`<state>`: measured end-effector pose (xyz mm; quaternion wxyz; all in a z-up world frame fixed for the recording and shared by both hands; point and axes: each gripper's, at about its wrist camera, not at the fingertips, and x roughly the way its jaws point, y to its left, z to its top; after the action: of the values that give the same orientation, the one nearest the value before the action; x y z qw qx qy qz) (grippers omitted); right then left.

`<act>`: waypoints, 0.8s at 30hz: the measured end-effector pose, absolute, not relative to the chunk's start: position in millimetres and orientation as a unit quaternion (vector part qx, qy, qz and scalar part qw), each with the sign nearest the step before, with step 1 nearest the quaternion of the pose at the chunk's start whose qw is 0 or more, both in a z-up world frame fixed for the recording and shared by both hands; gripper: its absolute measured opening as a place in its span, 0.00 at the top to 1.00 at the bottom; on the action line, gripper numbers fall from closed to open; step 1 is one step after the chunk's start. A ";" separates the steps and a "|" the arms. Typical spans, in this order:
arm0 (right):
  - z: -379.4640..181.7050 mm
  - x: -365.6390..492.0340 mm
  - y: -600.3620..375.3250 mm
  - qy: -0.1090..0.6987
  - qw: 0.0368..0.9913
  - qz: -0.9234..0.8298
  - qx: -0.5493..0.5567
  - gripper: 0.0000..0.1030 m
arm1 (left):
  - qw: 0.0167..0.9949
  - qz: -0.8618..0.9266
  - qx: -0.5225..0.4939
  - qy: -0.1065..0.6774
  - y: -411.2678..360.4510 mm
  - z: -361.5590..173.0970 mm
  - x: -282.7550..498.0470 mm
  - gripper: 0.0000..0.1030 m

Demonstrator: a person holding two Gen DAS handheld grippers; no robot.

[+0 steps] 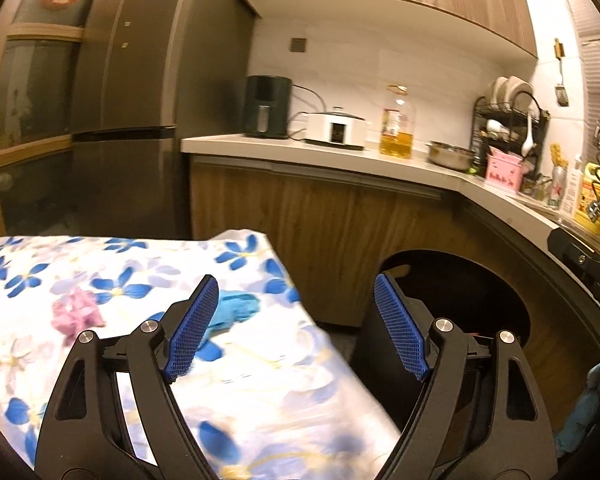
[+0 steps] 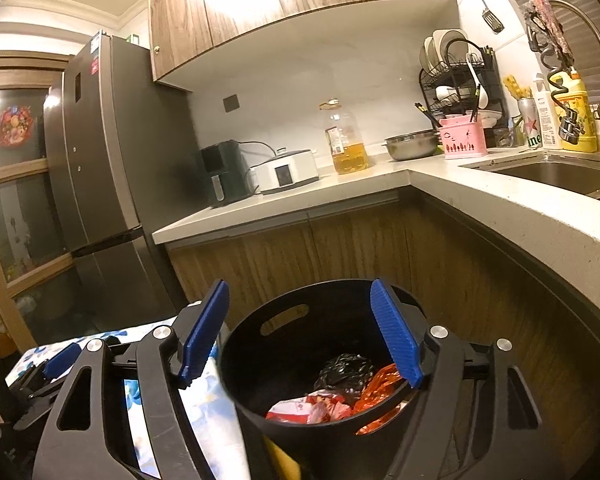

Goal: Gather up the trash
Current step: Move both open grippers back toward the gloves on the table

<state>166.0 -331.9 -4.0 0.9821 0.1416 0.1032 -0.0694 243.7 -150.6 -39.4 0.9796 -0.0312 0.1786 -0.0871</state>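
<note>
Overhead, both grippers hang above the scene with jaws spread wide and nothing between the blue pads.

Left gripper (image 1: 292, 320): over the edge of a table draped in a white cloth (image 1: 260, 400) with blue flowers. Two crumpled pieces lie on the cloth: a blue wad (image 1: 238, 307), just past the left pad and partly hidden by it, and a pink wad (image 1: 77, 310) further left, apart from the blue one. Neither touches the gripper as far as the view shows; motion blur softens the cloth. To the right of the table, a dark bin (image 1: 460, 280) sits low beside the cabinet, only its rim and black inside showing in the left wrist view.

Right gripper (image 2: 300, 332): above the same bin (image 2: 252, 360), a black round bucket with a slot handle in its wall. Inside, toward the near right: a black crumpled bag (image 2: 344, 370), orange-red wrappers (image 2: 380, 394), and a red-and-white packet (image 2: 308, 408). The right pad overlaps the bin's rim in the picture; contact cannot be told. The bin stands just beside the clothed table, whose corner shows at lower left, with the left gripper (image 2: 56, 360) over it.

Background: grey fridge (image 2: 112, 184), counter (image 2: 284, 204) carrying an oil bottle (image 2: 346, 140) and a steel bowl (image 2: 412, 146), a sink (image 2: 560, 174) at right.
</note>
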 end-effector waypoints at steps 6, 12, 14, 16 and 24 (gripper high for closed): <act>-3.9 162.6 -311.9 0.104 0.984 -0.048 0.135 0.30 | 0.982 -0.040 -0.035 0.180 -113.5 -45.4 234.6 0.24; -4.7 165.2 -284.5 0.111 0.986 -0.020 0.125 0.30 | 0.982 0.014 -0.041 0.185 -70.9 -55.5 231.4 0.24; -5.0 167.2 -274.2 0.112 0.986 -0.010 0.122 0.30 | 0.981 0.028 -0.044 0.187 -58.0 -58.6 232.5 0.24; -5.8 170.0 -264.5 0.115 0.986 -0.002 0.117 0.30 | 0.980 0.046 -0.047 0.189 -43.4 -62.3 233.9 0.24; -12.4 184.6 -229.1 0.125 0.986 0.025 0.110 0.30 | 0.976 0.088 -0.051 0.192 -4.9 -73.7 238.9 0.24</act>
<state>184.6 -229.1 -12.4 0.9857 0.1104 0.1247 0.0246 238.9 -4.9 -73.7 0.9761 -0.0513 0.1921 0.0879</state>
